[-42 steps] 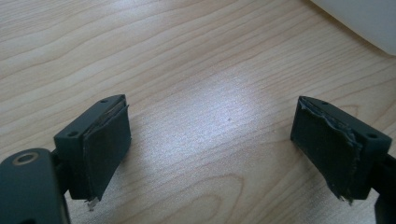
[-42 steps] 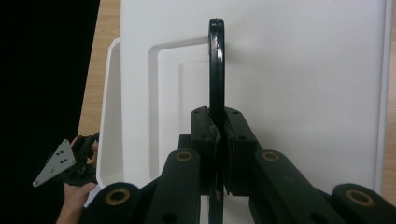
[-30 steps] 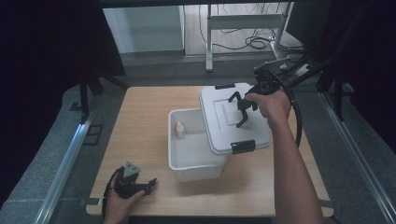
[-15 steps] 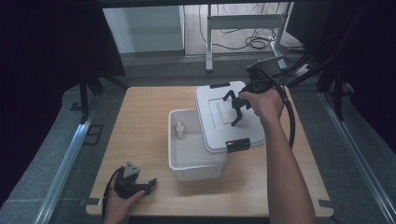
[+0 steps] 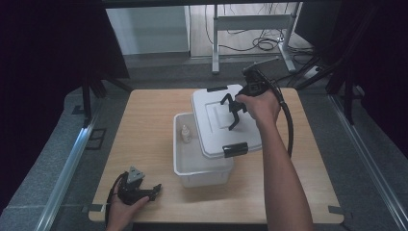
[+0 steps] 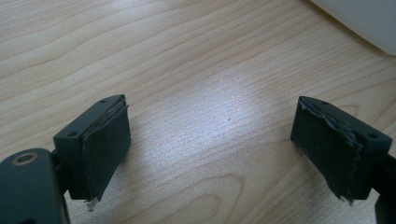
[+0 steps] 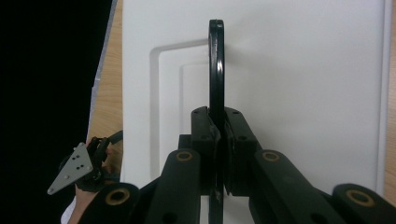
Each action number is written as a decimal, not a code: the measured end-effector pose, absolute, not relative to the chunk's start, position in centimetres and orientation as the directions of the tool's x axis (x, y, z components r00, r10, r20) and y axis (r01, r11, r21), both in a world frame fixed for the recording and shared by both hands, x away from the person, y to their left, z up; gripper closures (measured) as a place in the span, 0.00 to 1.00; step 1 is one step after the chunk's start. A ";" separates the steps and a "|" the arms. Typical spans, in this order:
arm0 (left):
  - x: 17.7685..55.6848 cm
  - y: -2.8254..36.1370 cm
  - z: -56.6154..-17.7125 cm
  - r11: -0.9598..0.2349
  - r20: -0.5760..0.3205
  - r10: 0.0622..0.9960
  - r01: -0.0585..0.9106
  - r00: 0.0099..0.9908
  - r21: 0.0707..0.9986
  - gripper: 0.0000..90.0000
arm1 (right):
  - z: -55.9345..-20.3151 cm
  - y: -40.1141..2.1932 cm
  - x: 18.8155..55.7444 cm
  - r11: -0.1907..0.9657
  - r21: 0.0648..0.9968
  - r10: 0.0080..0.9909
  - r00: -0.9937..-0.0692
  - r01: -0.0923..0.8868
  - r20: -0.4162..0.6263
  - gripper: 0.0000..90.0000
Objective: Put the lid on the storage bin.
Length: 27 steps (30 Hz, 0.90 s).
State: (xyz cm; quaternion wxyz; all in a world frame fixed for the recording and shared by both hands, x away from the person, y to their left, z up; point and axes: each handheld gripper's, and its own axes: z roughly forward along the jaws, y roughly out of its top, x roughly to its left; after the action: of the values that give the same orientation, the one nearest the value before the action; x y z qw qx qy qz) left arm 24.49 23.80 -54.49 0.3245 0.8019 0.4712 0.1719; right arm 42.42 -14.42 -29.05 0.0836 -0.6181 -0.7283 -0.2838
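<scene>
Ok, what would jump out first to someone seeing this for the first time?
The white lid held over the white bin at mid-table, overhanging it to the right, the right gripper shut on its black handle. A small bottle stands inside the bin. At the table's near left, the left gripper rests open.

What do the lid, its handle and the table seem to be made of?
Lid: looks like white moulded plastic, smooth and matte with pressed-in ridges. Handle: thin, glossy black, probably plastic; metal is possible. Table: pale wood or wood-look laminate, with visible grain lines and a soft sheen.
</scene>
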 end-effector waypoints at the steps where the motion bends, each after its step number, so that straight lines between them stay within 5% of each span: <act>1: 24.5 23.8 -54.5 -0.345 -0.030 0.867 0.644 0.497 0.683 0.13 | -29.1 -14.3 42.4 0.073 0.311 0.852 -0.221 0.948 0.474 0.94; 27: 24.5 23.8 -54.5 -0.346 -0.031 0.867 0.644 0.498 0.682 0.13 | -29.9 -12.4 41.5 0.061 0.286 0.855 -0.197 0.956 0.480 0.94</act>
State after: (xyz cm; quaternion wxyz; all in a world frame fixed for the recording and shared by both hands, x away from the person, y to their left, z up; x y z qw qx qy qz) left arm 24.51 23.78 -54.49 0.3246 0.8022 0.4710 0.1713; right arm 41.54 -12.39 -29.88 0.0916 -0.6268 -0.7224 -0.2772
